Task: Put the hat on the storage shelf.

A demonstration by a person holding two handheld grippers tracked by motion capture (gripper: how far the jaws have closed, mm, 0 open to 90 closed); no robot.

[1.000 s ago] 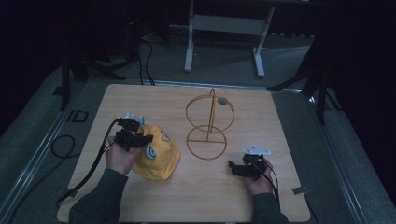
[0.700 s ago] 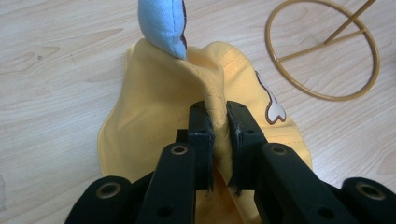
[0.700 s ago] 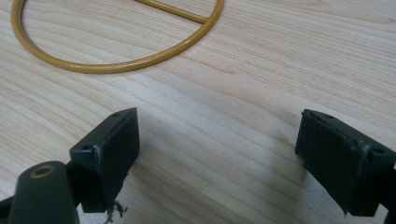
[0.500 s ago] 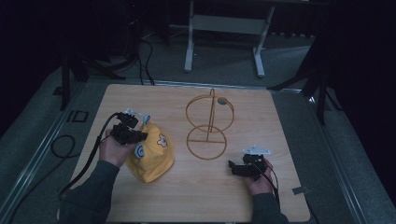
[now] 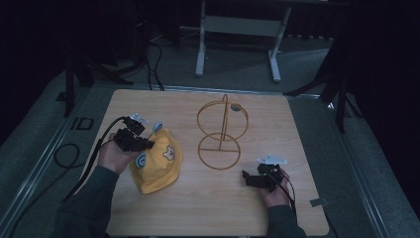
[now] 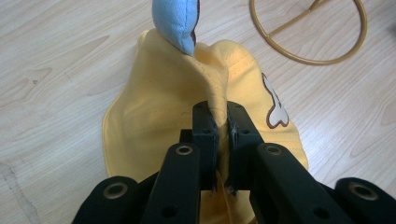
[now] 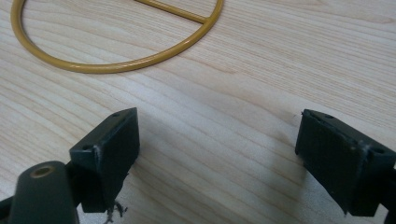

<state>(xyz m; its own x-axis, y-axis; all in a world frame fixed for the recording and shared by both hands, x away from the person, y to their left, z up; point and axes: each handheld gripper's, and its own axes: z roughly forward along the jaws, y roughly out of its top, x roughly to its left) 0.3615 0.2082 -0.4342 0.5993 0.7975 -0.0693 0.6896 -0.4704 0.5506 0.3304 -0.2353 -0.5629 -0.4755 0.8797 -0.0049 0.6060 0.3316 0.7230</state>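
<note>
Pinched now in the left gripper (image 6: 219, 135): a fold of the yellow hat (image 6: 187, 121), its jaws closed tight on the cloth near the crown. Lying at the left middle of the high view, on the wooden table (image 5: 277, 208), this hat (image 5: 158, 166), with a small bear face on it and a blue ear (image 6: 175, 23) standing up at the top of the left gripper view. Probably the pick-up step in hand: cloth gripped, but most of the brim resting flat on the wood.

Standing in the centre of the high view, the gold wire stand (image 5: 220, 131), well apart from the hat. Resting low at the lower right, near the base ring of the stand, the right gripper (image 5: 255, 179), jaws spread wide and holding nothing.

Needed for the next move, by judgement: lifting the hat free of the table, carrying toward the stand, and lowering the crown over the top ring; maybe help from the free gripper to open the brim.

Hard to make out: how deep the fold sits between the pads, and the small grey thing at the top of the stand. Cut off at the lower edge of the left gripper view: the near brim of the hat.
</note>
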